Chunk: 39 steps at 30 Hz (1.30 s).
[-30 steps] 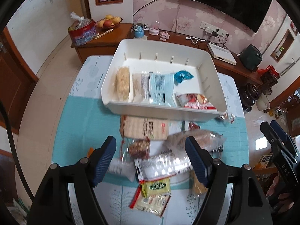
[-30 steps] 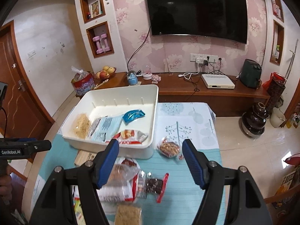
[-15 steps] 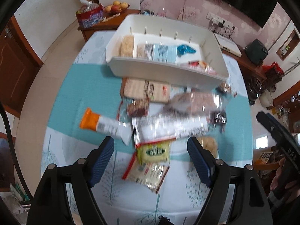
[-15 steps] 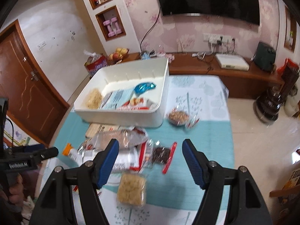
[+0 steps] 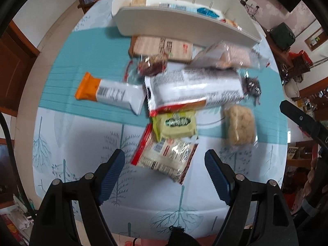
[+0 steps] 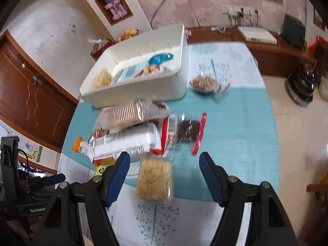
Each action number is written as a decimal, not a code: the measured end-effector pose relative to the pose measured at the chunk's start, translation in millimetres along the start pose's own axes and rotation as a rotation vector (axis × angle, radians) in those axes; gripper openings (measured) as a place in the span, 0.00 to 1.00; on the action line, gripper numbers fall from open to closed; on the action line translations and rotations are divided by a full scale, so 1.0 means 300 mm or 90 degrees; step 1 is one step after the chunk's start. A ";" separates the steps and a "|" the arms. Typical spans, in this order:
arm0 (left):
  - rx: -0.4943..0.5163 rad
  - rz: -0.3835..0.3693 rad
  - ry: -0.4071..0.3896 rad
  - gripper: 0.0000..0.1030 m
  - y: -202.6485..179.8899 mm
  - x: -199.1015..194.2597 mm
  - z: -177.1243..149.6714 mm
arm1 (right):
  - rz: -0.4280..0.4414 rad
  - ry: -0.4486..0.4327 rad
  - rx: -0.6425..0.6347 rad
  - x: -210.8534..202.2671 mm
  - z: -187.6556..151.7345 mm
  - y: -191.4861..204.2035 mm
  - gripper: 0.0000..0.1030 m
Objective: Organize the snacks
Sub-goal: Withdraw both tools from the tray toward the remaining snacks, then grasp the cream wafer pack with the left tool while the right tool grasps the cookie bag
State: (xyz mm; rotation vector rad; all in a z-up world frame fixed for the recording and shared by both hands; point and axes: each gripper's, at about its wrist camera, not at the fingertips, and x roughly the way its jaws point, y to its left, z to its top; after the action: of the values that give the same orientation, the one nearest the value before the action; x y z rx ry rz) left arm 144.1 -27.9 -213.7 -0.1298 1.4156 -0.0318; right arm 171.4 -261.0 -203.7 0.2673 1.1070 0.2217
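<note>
the table (image 5: 61, 139) wears a white cloth printed with pale trees and a teal band across its middle, where loose snacks lie heaped, and the white bin (image 5: 184, 27) at 12 o'clock already holds a few packets. the left gripper (image 5: 165, 176) hangs with jaws wide apart, gripping nothing, over the red-edged packet (image 5: 166, 157) just below the green packet (image 5: 175, 123), with an orange-ended bar (image 5: 110, 93) at 10 o'clock; the right gripper (image 6: 164, 176) is equally spread and empty, the pale cracker pack (image 6: 154, 181) lying between its fingers. beyond, at 12 to 2 o'clock, pink floral wallpaper backs a wooden sideboard (image 6: 266, 49), and a brown door (image 6: 30, 100) stands at 9 o'clock.
</note>
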 end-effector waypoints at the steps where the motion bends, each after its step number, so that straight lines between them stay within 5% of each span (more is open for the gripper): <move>1: 0.004 0.000 0.006 0.77 0.003 0.011 -0.007 | -0.003 0.012 0.009 0.011 -0.007 0.001 0.68; 22: 0.075 -0.024 0.155 0.77 -0.006 0.262 -0.051 | -0.017 0.180 0.216 0.217 -0.062 -0.009 0.68; 39: 0.109 -0.030 0.180 0.77 -0.011 0.309 0.053 | -0.084 0.218 0.238 0.289 -0.054 0.019 0.68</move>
State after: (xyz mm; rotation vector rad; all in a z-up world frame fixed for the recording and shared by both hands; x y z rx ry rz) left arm 174.3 -39.2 -302.2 -0.0158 1.6851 -0.2173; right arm 193.9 -227.4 -282.3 0.4989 1.5005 -0.0640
